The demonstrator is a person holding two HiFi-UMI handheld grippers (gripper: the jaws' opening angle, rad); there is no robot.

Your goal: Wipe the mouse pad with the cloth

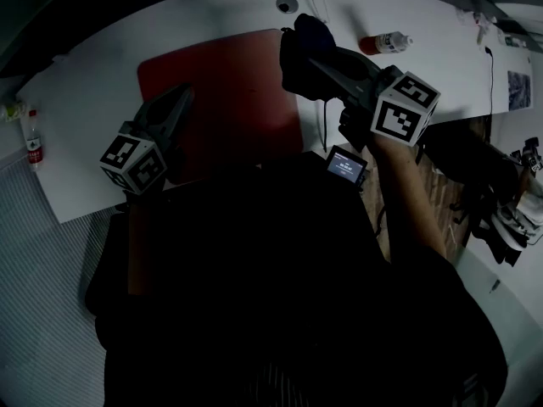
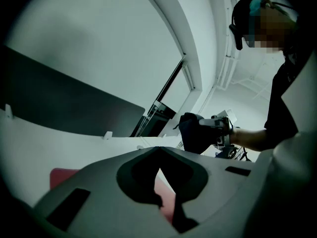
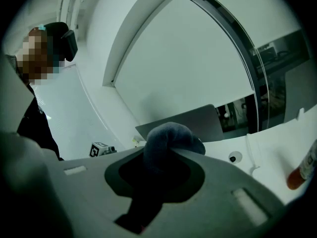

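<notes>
A red mouse pad (image 1: pixel 229 91) lies flat on the white table (image 1: pixel 93 100). My right gripper (image 1: pixel 316 58) is shut on a dark blue cloth (image 1: pixel 297 73), bunched up and held above the pad's right edge. In the right gripper view the cloth (image 3: pixel 171 135) bulges out between the jaws of my right gripper (image 3: pixel 166 152). My left gripper (image 1: pixel 183 97) is shut and empty over the pad's left part. In the left gripper view, that gripper (image 2: pixel 158 150) points across the pad (image 2: pixel 62 176) toward the hanging cloth (image 2: pixel 194 133).
A bottle (image 1: pixel 383 42) with a red cap lies on the table at the back right. Another small bottle (image 1: pixel 32 147) stands at the far left edge. A thin cable (image 1: pixel 323 121) runs beside the pad, and a small lit screen (image 1: pixel 346 164) sits near the front edge.
</notes>
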